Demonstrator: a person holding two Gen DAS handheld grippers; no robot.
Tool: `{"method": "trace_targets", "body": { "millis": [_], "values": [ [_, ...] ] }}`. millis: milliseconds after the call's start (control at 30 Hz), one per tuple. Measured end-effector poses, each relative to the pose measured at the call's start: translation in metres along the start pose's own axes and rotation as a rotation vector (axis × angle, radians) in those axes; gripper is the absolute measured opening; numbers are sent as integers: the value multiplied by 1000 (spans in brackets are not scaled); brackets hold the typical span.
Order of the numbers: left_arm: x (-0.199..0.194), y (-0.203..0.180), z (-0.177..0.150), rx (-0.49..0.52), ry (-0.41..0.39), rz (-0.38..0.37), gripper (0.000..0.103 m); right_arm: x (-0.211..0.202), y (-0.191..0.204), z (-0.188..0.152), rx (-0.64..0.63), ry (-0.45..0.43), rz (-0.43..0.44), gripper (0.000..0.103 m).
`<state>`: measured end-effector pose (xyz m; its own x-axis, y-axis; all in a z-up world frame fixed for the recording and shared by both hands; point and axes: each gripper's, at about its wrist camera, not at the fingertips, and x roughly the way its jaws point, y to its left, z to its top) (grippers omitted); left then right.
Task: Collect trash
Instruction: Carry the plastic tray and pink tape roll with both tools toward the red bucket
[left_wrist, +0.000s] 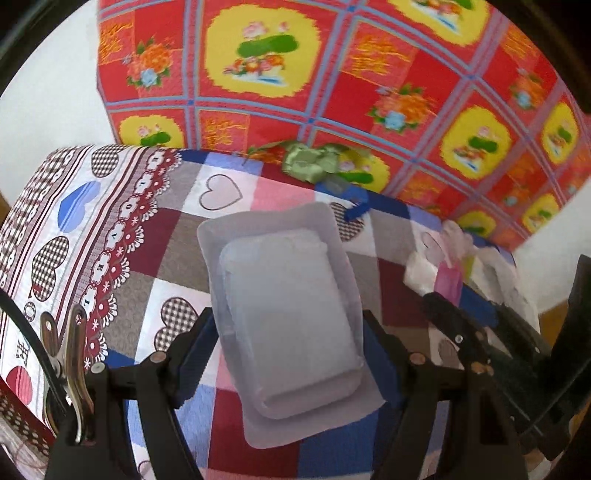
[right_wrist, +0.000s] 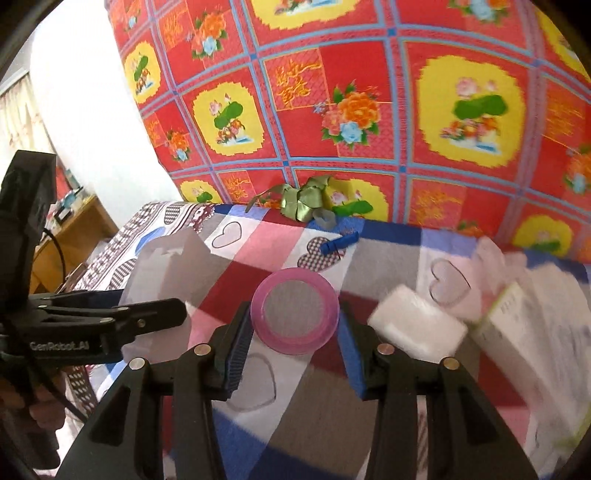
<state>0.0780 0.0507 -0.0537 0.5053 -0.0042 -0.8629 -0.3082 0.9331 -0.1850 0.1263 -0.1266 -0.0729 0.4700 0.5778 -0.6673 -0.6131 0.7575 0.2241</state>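
Observation:
A clear plastic blister tray (left_wrist: 284, 314) sits lengthwise between the fingers of my left gripper (left_wrist: 290, 350), which is shut on its sides above the patchwork heart cloth (left_wrist: 177, 236). From the right wrist view, the same tray (right_wrist: 166, 258) shows as a translucent sheet in the left gripper (right_wrist: 151, 302). My right gripper (right_wrist: 295, 339) is shut on a pink tape roll (right_wrist: 295, 314), its blue pads pressing both sides. In the left wrist view the roll (left_wrist: 448, 280) appears edge-on at the right.
A green ribbon bow (right_wrist: 303, 201), a small grey piece (right_wrist: 325, 219) and a blue clip (right_wrist: 340, 242) lie at the cloth's far edge, against a red floral cover (right_wrist: 369, 110). A white foam block (right_wrist: 417, 325) and white packaging (right_wrist: 535, 325) lie to the right. A wooden desk (right_wrist: 74, 229) stands left.

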Motion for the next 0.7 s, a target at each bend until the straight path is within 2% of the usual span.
{"method": "trace_targets", "body": {
  "millis": [700],
  "values": [
    [-53,-34,-54,236,-4,-137,79,-106,20,-80,193,-95,-152,45]
  ]
}}
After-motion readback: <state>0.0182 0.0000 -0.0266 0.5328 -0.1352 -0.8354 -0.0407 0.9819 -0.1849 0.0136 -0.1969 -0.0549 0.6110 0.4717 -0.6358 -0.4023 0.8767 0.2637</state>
